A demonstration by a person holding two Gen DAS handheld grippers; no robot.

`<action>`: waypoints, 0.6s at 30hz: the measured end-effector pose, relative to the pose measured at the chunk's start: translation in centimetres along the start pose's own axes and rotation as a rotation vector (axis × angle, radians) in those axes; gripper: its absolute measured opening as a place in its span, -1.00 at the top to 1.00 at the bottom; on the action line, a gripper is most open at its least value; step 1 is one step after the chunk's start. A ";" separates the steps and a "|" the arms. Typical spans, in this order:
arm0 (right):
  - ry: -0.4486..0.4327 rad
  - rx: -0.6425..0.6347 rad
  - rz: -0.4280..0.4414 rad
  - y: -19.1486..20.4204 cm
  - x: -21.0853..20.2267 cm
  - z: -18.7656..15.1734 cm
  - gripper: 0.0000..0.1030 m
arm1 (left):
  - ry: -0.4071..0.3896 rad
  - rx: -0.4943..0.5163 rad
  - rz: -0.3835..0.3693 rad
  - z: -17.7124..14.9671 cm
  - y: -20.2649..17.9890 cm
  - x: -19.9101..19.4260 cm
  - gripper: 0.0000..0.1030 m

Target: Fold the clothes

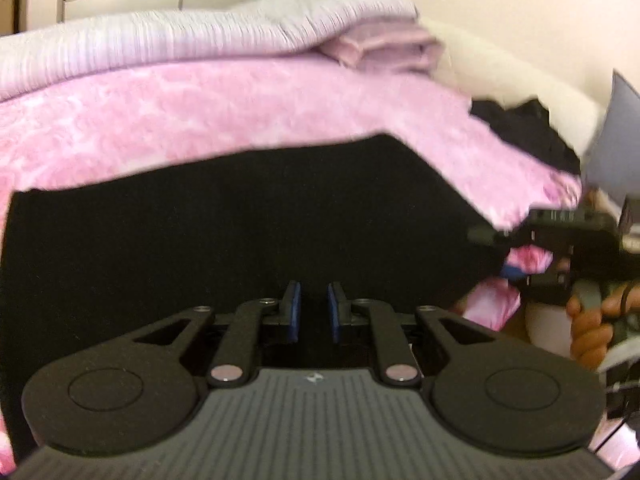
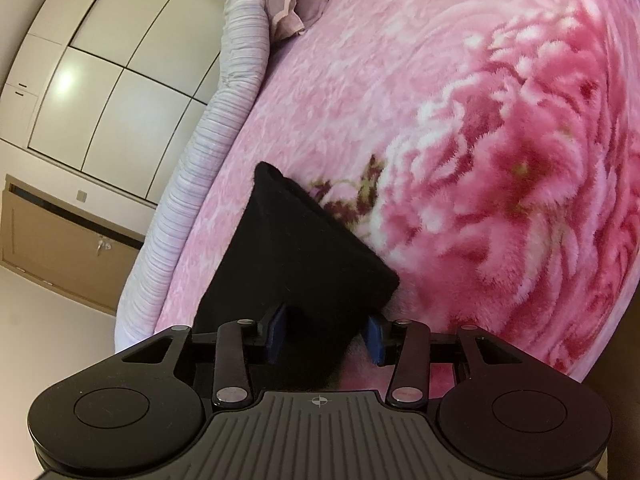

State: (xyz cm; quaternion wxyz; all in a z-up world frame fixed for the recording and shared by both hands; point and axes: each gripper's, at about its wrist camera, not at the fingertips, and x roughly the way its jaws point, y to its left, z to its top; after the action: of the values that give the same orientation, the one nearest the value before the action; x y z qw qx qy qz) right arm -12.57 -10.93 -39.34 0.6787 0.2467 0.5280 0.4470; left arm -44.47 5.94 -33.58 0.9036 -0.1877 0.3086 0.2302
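A black garment (image 1: pixel 240 220) lies spread on a pink flowered blanket (image 1: pixel 200 112). My left gripper (image 1: pixel 314 304) sits low on it, its blue pads drawn close with black cloth in the narrow gap. In the right wrist view a folded corner of the same garment (image 2: pixel 296 248) rises between the pads of my right gripper (image 2: pixel 326 334). Those pads stand wide apart, and pink blanket (image 2: pixel 480 120) shows beside the right pad, so they do not press the cloth. The left wrist view shows the right gripper (image 1: pixel 496 252) at the garment's right corner, held by a hand (image 1: pixel 588 320).
A dark heap of clothes (image 1: pixel 528 132) lies at the far right of the bed. Folded lilac cloth (image 1: pixel 384 48) rests by the striped lilac bedding (image 1: pixel 160 44) along the bed's edge (image 2: pixel 240 60). Beyond the bed stand a white wardrobe (image 2: pixel 100 80) and a wooden cabinet (image 2: pixel 60 248).
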 end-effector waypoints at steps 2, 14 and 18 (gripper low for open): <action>-0.003 0.004 -0.001 0.0 0.0 0.0 0.13 | 0.003 -0.010 0.009 0.0 0.4 0.4 0.76; -0.016 -0.086 -0.072 1.5 0.9 -0.4 0.32 | 0.040 -0.007 0.007 -0.4 0.9 2.1 0.75; 0.018 -0.222 -0.166 4.1 1.4 -0.2 0.67 | -0.023 -0.206 0.011 -0.4 3.5 -0.6 0.78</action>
State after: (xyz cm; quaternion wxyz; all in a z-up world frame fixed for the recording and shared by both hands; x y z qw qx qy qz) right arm -14.14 -7.77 -36.83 0.7316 0.1217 0.5000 0.4472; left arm -46.99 8.45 -34.19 0.8818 -0.2751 0.2740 0.2678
